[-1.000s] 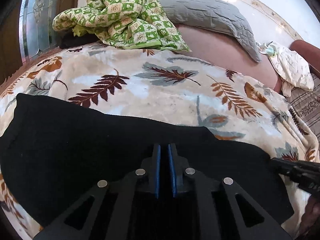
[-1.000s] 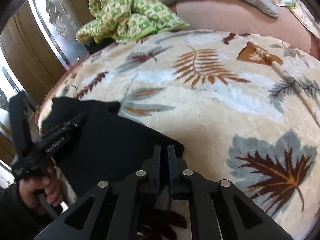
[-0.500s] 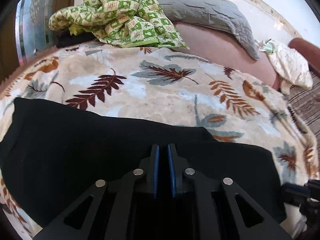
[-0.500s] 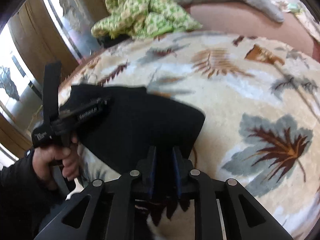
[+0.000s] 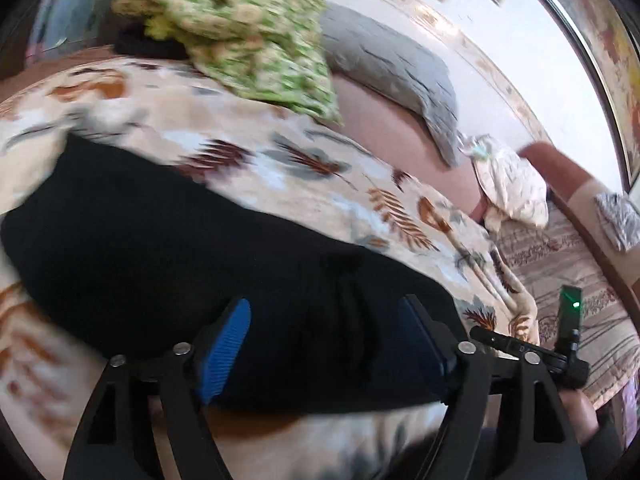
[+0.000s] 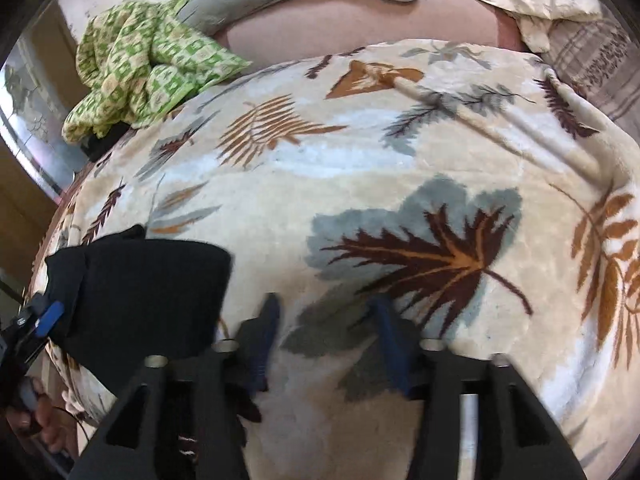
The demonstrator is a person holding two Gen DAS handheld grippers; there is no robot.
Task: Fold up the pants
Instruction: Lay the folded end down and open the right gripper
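Observation:
The black pants [image 5: 168, 248] lie folded flat on the leaf-patterned blanket [image 5: 248, 160]. My left gripper [image 5: 326, 334] is open, its blue pads spread just above the pants' near edge, holding nothing. My right gripper [image 6: 326, 328] is open and empty over bare blanket [image 6: 360, 140], to the right of the pants [image 6: 140, 292]. The right gripper's body shows at the lower right of the left wrist view [image 5: 532, 354]. The left gripper's blue pad shows at the pants' left edge in the right wrist view [image 6: 46, 318].
A green checkered cloth [image 5: 244, 28] and a grey pillow [image 5: 392, 68] lie at the far side of the bed. A cream cloth [image 5: 508, 184] lies at the right beside a striped sheet [image 5: 568, 280]. The blanket's edge falls off at the left.
Both grippers were shut on the pants and have opened, letting the pants go. The right gripper has moved right off the pants onto bare blanket. The left view has swung right.

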